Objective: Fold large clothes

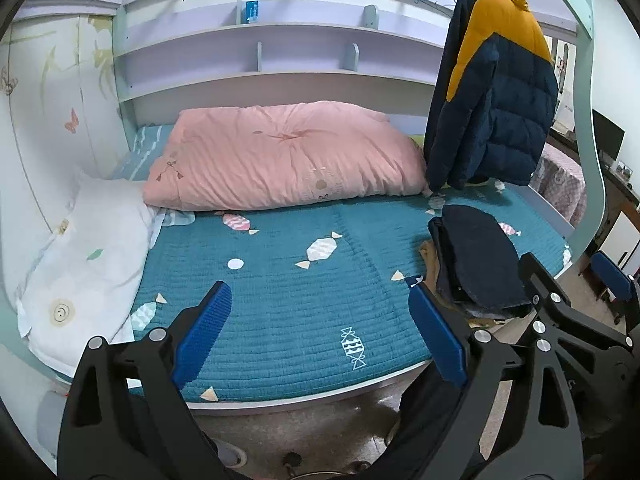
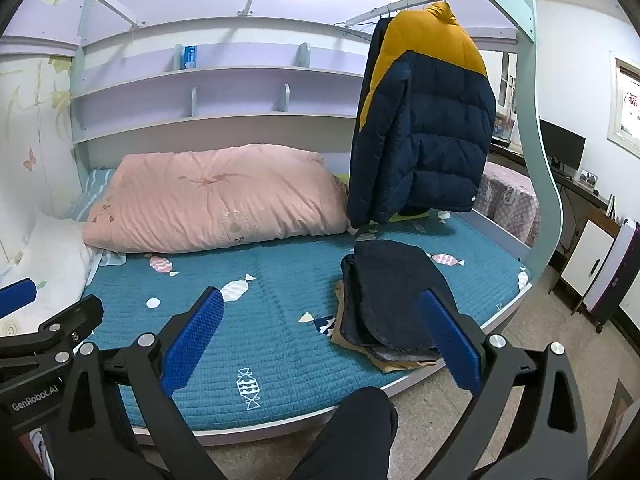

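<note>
So the stack of folded clothes (image 2: 390,304) sits at the near right corner of the bed (image 2: 280,364), dark navy piece on top, a tan one peeking out underneath, its lower edge about level with the mattress edge. What looks like the next big item is the navy and yellow puffer jacket (image 2: 424,120), hanging off a rail (image 2: 404,3) over the far right side of the bed, hem just above the quilt. The middle of the teal quilt is free, with a pink duvet (image 2: 216,196) along the far edge and a white pillow (image 1: 80,256) at the left end.

Both tools are empty. The left gripper (image 1: 320,332) has its fingers spread wide with nothing between them, same for the right gripper (image 2: 320,340).

If I had to guess, the jacket's next. Puffers are slippery and bulky, so I'd pinch each shoulder seam, lift it clear of the hanger, then lay it flat mid-quilt, away from the stack, before folding the sleeves in.
</note>
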